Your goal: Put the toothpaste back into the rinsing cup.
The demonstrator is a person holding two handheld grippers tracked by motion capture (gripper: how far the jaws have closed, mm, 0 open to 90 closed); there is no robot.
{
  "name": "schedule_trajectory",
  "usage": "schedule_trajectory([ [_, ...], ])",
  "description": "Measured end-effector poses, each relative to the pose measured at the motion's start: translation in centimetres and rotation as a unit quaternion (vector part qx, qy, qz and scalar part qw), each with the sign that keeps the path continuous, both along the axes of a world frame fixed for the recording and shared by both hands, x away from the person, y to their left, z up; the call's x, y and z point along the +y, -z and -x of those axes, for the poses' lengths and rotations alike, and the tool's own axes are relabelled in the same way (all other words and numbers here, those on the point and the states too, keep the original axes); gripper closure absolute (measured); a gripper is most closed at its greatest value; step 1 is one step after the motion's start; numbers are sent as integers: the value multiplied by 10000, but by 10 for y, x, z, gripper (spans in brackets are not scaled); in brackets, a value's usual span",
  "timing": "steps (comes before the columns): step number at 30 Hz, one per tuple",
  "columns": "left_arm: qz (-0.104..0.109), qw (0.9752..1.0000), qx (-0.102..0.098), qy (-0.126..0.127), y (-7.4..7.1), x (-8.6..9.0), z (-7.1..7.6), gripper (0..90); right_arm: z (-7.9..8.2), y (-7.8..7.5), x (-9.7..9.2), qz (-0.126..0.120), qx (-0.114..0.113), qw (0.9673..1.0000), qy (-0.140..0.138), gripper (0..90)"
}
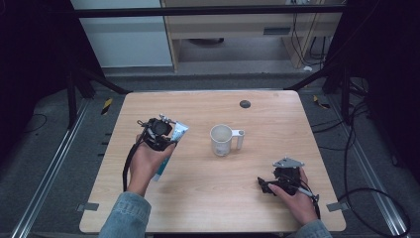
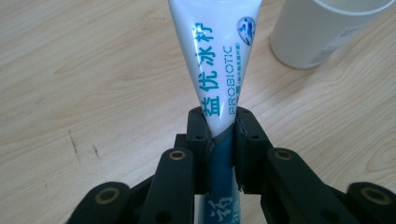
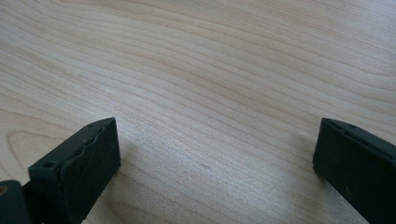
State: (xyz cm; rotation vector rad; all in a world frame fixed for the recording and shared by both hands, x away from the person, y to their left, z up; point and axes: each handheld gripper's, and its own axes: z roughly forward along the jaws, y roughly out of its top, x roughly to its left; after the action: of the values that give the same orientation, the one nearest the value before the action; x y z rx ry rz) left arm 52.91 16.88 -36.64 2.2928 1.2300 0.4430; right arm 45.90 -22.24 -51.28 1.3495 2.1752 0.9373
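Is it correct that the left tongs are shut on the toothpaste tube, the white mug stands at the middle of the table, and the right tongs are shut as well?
One part is wrong: the right tongs are open, their jaws wide apart over bare wood in the right gripper view. The left tongs are indeed shut on the toothpaste tube, and the white mug stands mid-table.

the tube [image 2: 212, 70], white with teal lettering, is pinched between the left gripper's [image 2: 219, 128] jaws at the table's left. the white mug [image 1: 221, 140] stands upright mid-table, handle pointing right.
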Motion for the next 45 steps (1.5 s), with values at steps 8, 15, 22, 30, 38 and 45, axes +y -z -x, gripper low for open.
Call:
schedule_trajectory([
  [8,33,9998,-186,61,-18,-12,-5,779,0,0,0,-2,3,10000,-1,9],
  [15,75,9994,-316,105,-29,-21,-7,780,0,0,0,17,-4,10000,5,9],
  [22,74,9989,-424,179,-40,-31,-8,779,-1,0,0,17,-1,10000,6,9],
  [30,137,9985,-493,197,-48,-37,-10,779,-1,0,0,28,-7,10000,-3,9],
  [38,169,9979,-583,226,-57,-45,-12,780,-1,0,0,11,-3,10000,2,9],
  [45,186,9972,-651,318,-66,-58,-12,780,-1,0,0,13,-1,10000,2,9],
])
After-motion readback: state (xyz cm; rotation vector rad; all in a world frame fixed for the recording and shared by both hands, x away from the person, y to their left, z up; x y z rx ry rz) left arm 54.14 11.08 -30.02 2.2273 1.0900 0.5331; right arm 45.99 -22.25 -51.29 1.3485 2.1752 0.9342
